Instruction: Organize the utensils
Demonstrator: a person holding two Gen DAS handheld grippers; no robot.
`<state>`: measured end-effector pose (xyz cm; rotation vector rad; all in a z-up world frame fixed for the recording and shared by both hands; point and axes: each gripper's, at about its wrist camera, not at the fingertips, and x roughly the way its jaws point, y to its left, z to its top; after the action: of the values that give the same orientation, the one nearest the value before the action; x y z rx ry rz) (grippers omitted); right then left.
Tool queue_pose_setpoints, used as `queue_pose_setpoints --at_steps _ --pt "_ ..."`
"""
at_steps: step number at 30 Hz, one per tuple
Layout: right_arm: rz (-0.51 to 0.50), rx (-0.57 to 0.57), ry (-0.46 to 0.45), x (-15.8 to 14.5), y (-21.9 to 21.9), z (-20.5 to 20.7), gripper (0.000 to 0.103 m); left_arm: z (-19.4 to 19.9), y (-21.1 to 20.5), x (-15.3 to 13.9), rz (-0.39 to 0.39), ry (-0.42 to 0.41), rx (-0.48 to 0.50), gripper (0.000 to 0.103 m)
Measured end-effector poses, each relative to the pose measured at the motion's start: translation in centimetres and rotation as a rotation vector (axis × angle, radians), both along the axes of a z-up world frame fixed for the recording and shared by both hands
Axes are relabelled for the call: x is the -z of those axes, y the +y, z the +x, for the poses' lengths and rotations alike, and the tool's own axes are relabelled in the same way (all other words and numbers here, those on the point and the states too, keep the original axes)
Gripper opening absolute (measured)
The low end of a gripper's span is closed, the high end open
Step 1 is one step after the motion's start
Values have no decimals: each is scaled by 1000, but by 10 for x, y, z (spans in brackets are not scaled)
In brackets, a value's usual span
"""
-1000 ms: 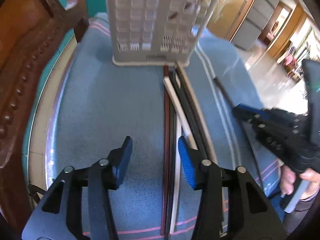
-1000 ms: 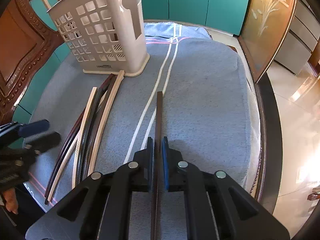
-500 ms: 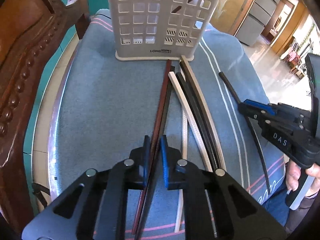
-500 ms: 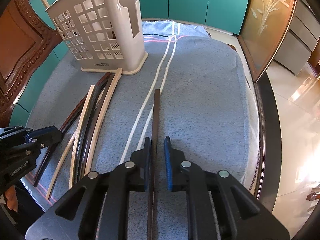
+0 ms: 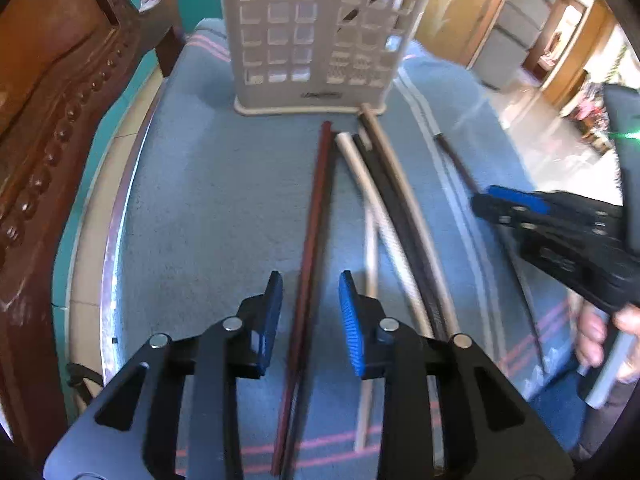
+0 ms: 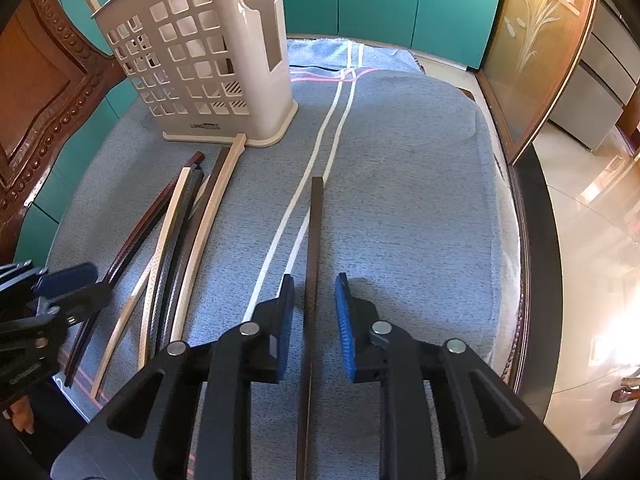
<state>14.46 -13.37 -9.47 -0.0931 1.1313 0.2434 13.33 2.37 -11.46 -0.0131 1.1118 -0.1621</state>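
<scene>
Chopsticks lie loose on the worktop [image 6: 420, 184], which is covered by a blue-grey cloth, and most of them sit in one fanned bundle just in front of the pale slotted holder [image 6: 200, 64]. That layout makes sense for sorting: their far ends point toward the holder's base, so each can be lifted and tipped in without turning it round.

The left gripper [image 5: 310, 312] has its jaws spread, one either side of the reddish-brown chopstick [image 5: 316, 208], not touching it. That straddle looks like a line-up for a pinch. The right gripper [image 6: 314, 312] is likewise spread around a single dark chopstick [image 6: 314, 240] that lies well apart from the bundle, beside the cloth's two white stripes [image 6: 320, 152]. Neither stick is held.

By my count the bundle holds about six sticks: one reddish-brown, two or three dark, two or three cream or tan; overlaps make the exact number uncertain. With the lone dark one, that is roughly seven on the cloth. At least one more stick shows slanted through the holder's grid. There are two grippers and one holder. A carved wooden chair back [image 5: 48, 128] stands at the left edge.
</scene>
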Motion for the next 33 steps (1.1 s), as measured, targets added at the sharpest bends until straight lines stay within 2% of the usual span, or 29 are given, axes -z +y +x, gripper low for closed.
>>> queue_pose_setpoints --at_steps 2,3,4,12,17,25,29,33 --pt "-2 -2 1 1 1 0 24 3 -10 1 29 -9 1 30" --pt "-4 -3 0 1 1 -1 25 2 -12 1 32 -14 1 17" --pt "-7 -6 -2 1 2 -1 25 0 -13 -1 31 -17 2 14" --pt "-6 -1 -2 -1 -1 -3 27 -23 4 -22 -63 -63 3 12" --pt "-9 -6 -2 0 2 -2 29 -27 24 -29 -89 -68 -42 12" --pt "-15 -8 -7 0 2 -3 32 -16 19 -20 -50 -44 -64 23" --pt "-28 -16 -14 0 4 -3 32 -11 15 -17 -43 -49 -76 35" --pt "-52 -31 -26 1 8 -5 32 -10 13 -16 -22 -56 -78 38"
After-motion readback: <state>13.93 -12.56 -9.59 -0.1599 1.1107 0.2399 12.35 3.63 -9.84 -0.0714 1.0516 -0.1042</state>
